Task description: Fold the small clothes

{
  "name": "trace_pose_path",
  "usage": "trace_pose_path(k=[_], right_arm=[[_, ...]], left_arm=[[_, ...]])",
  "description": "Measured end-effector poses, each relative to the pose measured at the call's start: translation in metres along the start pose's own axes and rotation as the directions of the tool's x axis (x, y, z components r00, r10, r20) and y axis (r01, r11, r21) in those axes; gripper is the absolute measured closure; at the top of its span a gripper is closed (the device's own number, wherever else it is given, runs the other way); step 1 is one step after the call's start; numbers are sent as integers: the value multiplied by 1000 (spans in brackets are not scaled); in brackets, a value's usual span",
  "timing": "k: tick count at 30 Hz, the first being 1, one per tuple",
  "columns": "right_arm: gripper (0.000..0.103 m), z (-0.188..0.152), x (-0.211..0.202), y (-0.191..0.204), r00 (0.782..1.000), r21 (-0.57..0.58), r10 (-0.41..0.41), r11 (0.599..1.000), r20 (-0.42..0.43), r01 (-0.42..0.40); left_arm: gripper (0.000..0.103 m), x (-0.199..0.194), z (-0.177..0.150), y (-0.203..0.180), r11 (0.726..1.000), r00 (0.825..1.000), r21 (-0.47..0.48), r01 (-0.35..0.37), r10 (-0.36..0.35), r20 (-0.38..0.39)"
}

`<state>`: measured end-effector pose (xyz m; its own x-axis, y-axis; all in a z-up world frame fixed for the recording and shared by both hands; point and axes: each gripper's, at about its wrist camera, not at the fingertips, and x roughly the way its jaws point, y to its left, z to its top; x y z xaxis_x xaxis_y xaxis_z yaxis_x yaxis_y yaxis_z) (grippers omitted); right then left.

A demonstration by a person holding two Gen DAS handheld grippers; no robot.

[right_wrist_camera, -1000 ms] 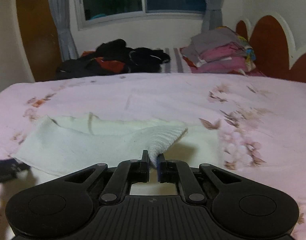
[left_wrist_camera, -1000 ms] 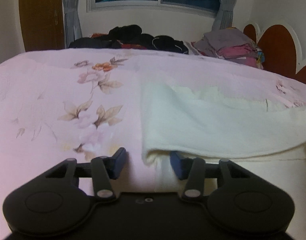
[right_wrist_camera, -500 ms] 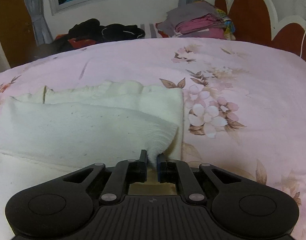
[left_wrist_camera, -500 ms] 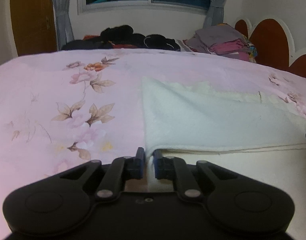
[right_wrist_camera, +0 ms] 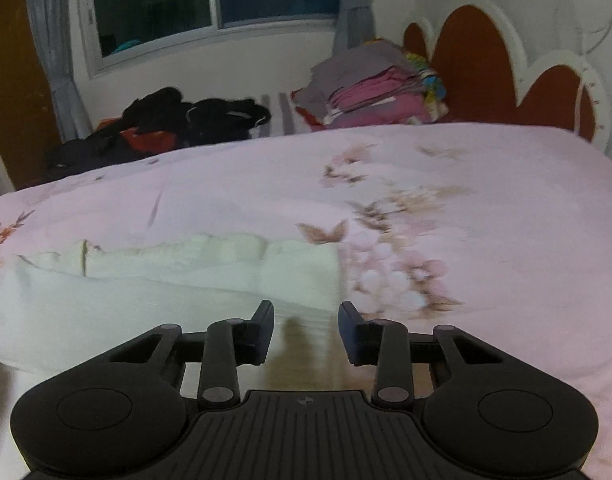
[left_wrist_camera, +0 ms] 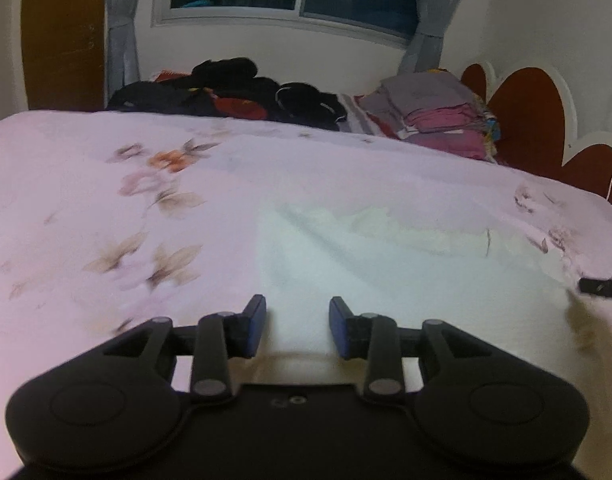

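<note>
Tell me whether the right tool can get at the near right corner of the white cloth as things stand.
Probably yes. The right tool has just been opening, with nothing gripped, and the white cloth lies flat on the pink floral bedspread right ahead of it, its right edge by the tips. Nothing lies between them.

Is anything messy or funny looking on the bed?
Yes. The dark clothes at the far edge lie in a jumbled heap, unlike the neat folded stack beside them. The white cloth's far edge is wavy and uneven, so its fold isn't quite square.
</note>
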<state>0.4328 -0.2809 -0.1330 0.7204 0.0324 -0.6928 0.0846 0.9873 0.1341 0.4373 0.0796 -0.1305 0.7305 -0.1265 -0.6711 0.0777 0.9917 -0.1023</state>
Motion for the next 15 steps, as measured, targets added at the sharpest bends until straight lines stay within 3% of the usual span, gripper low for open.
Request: trace_pose_path(k=[8, 11, 15], right_arm=[[66, -6, 35, 7, 997, -20, 16, 1000, -75, -17], [66, -8, 40, -4, 997, -5, -19, 1000, -80, 18], [66, 1, 28, 7, 999, -16, 1, 1000, -37, -1]], left_arm=[[63, 54, -1, -6, 999, 997, 22, -32, 33, -68], [62, 54, -4, -1, 999, 998, 21, -32, 33, -55], [64, 50, 2, -5, 999, 997, 9, -40, 40, -63]])
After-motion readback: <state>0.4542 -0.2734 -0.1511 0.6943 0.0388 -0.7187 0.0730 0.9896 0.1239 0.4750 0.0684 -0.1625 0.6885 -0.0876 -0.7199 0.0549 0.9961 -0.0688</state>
